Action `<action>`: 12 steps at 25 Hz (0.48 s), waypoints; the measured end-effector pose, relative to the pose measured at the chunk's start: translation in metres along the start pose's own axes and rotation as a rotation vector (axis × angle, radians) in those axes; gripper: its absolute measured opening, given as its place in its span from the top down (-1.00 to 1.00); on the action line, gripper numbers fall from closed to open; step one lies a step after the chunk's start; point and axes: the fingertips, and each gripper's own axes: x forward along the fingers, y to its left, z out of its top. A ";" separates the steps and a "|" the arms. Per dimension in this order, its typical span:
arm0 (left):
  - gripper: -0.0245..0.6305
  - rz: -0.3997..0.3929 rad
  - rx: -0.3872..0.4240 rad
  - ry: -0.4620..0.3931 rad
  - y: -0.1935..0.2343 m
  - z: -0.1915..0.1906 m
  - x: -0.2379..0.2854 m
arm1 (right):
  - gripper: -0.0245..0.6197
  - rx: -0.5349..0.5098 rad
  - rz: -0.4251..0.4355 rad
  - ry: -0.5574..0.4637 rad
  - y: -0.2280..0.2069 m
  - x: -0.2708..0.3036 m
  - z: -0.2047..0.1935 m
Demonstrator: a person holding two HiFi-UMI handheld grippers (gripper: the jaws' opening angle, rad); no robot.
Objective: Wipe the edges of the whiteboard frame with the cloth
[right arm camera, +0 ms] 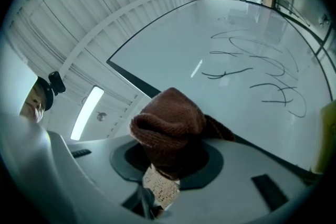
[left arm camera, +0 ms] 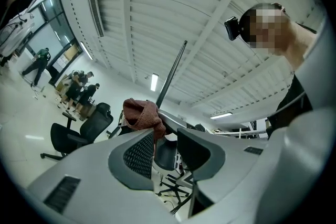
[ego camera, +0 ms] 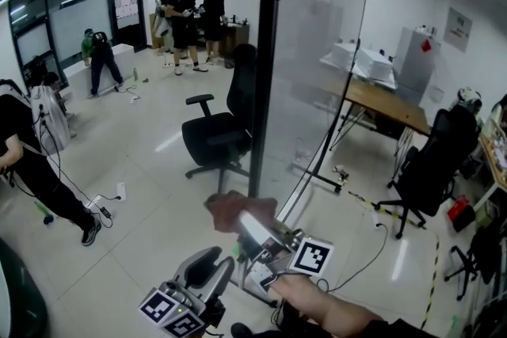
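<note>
The whiteboard stands edge-on in the head view, its black frame (ego camera: 269,51) running straight up from the floor. A brown cloth (ego camera: 236,210) is bunched at the foot of that frame edge, and my right gripper (ego camera: 247,224) is shut on it. In the right gripper view the cloth (right arm camera: 169,124) fills the jaws, just below the dark frame (right arm camera: 131,77) and the white surface with marker scribbles (right arm camera: 252,71). My left gripper (ego camera: 204,271) hangs lower left, open and empty. Its own view shows the cloth (left arm camera: 142,113) beyond its tips (left arm camera: 165,147), next to the frame (left arm camera: 173,73).
A black office chair (ego camera: 218,134) stands just left of the board, another (ego camera: 432,166) at the right by a wooden desk (ego camera: 388,103). Cables (ego camera: 372,241) trail on the floor. Several people stand at the back and at the left (ego camera: 32,162).
</note>
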 end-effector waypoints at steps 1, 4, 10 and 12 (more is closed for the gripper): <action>0.51 -0.005 0.005 -0.005 -0.002 0.003 0.001 | 0.53 -0.002 0.012 0.001 0.004 0.002 0.003; 0.51 -0.017 0.026 -0.012 -0.006 0.012 0.007 | 0.53 0.003 0.038 0.009 0.014 0.006 0.012; 0.51 -0.036 0.074 -0.024 -0.012 0.028 0.015 | 0.53 -0.022 0.097 0.032 0.033 0.013 0.023; 0.51 -0.037 0.092 -0.033 -0.014 0.035 0.017 | 0.53 -0.036 0.117 0.041 0.041 0.015 0.028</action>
